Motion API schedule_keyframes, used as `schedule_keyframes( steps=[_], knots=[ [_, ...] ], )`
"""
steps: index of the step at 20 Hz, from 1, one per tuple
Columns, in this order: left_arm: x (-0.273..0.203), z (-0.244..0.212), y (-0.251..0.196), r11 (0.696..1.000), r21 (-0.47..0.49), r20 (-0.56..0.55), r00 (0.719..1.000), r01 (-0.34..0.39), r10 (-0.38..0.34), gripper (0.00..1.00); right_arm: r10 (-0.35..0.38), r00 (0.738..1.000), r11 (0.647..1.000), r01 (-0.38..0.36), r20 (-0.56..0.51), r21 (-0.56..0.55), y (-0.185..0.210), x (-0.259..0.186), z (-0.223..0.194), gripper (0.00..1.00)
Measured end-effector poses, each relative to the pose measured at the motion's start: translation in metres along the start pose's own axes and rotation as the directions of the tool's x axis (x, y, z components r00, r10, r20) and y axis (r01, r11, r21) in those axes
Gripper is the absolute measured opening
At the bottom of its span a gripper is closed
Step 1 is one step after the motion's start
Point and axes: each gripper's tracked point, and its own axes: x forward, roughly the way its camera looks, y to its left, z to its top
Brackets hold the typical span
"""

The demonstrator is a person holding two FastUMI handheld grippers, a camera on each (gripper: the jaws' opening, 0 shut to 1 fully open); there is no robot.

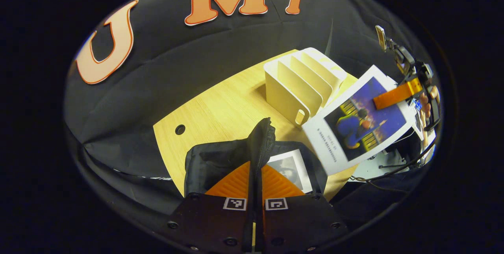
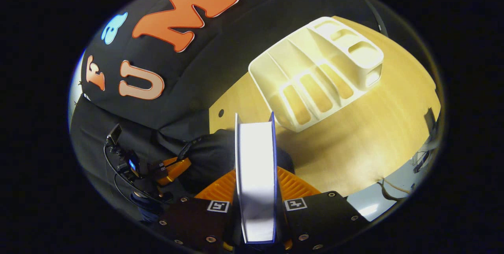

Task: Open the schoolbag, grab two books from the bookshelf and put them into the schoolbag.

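The black schoolbag (image 1: 220,159) lies on the wooden table (image 1: 220,112), and my left gripper (image 1: 255,181) is shut on its raised zipper edge, holding the opening apart. One book (image 1: 291,169) with a grey picture lies inside the bag. A second book (image 1: 362,122) with a blue cover hangs above the bag's right side, with my right gripper (image 1: 393,97) shut on its far edge. In the right gripper view that book (image 2: 256,167) stands edge-on between my right gripper's fingers (image 2: 256,203), over the bag (image 2: 208,155). The left gripper (image 2: 173,167) shows at the bag's left.
The white bookshelf (image 1: 299,84) stands behind the bag with nothing in its slots; it also shows from above (image 2: 315,76). A hand (image 1: 427,98) holds the right gripper. Cables (image 1: 390,169) trail off the table's right edge. A round hole (image 1: 180,129) marks the tabletop.
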Motion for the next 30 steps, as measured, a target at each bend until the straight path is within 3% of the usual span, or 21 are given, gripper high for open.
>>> schedule_keyframes(
  steps=[4,16,19,25,26,27,30],
  knots=[
    [-0.006,0.007,0.0,1.0,0.014,0.02,1.0,-0.013,0.013,0.04,0.123,0.992,0.992,-0.122,-0.025,0.039,0.013,0.034,-0.02,0.36],
    [-0.022,0.02,-0.012,0.999,-0.03,0.082,0.996,-0.021,0.023,0.03,0.242,0.969,0.969,-0.24,-0.049,0.053,0.051,0.131,-0.072,0.35],
    [-0.028,0.019,-0.019,1.0,-0.009,0.101,0.995,-0.023,0.024,0.03,0.245,0.968,0.969,-0.244,-0.05,0.036,0.059,0.152,-0.082,0.35],
    [-0.026,0.022,-0.037,1.0,0.027,0.123,0.992,0.005,-0.008,0.03,0.262,0.965,0.957,-0.263,0.024,0.122,0.072,0.19,-0.094,0.36],
    [-0.024,0.022,-0.039,0.999,0.032,0.126,0.992,0.011,-0.015,0.03,0.256,0.966,0.956,-0.258,0.034,0.135,0.074,0.194,-0.096,0.48],
    [-0.022,0.021,-0.041,0.999,0.035,0.127,0.991,0.024,-0.028,0.03,0.247,0.968,0.958,-0.251,0.041,0.142,0.076,0.197,-0.099,0.37],
    [-0.021,0.016,-0.033,0.999,0.016,0.137,0.99,0.029,-0.031,0.03,0.164,0.987,0.982,-0.162,-0.006,0.093,0.067,0.2,-0.111,0.43]
  ],
)
